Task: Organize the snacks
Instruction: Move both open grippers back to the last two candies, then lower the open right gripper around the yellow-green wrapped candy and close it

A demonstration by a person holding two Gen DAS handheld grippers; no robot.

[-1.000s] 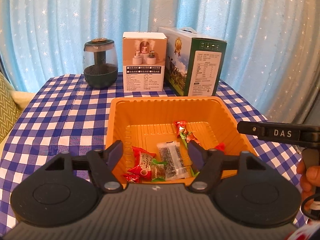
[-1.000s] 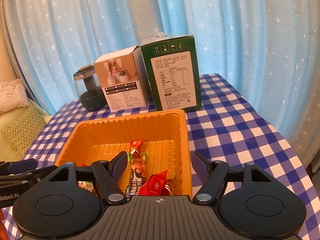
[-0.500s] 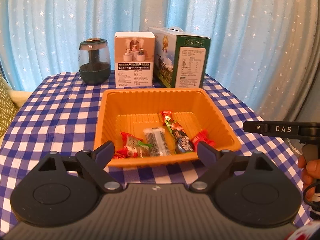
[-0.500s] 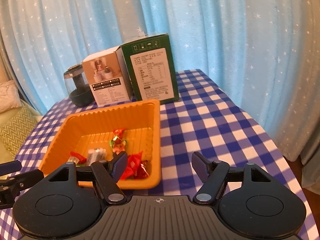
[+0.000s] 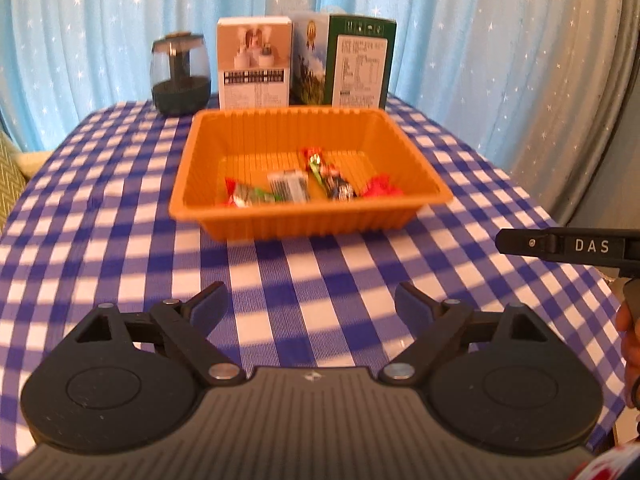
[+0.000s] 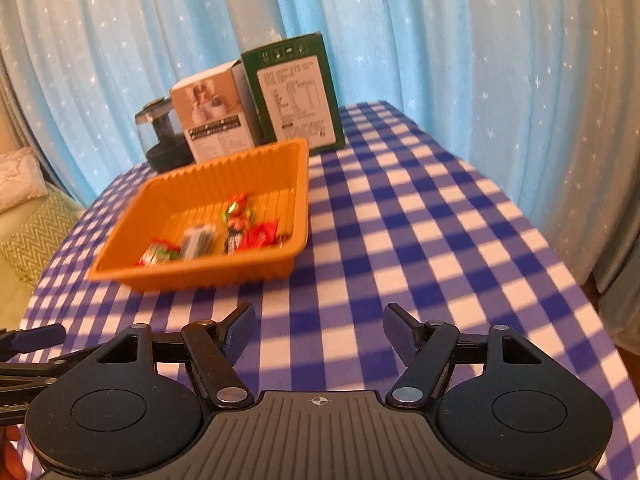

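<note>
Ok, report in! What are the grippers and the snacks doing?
Left gripper open, empty, jaws just widened. Right gripper open, empty. Snacks all in orange tray. Nothing in the way on the checked tablecloth.

I see open checked counter [image 5: 304, 264] between my fingers [image 5: 208, 304] and the orange tray [image 5: 308, 220]. Behind the tray, two boxes [image 5: 344, 64] and a dark jar [image 5: 180, 74] block the back edge; its right side lies clear.
</note>
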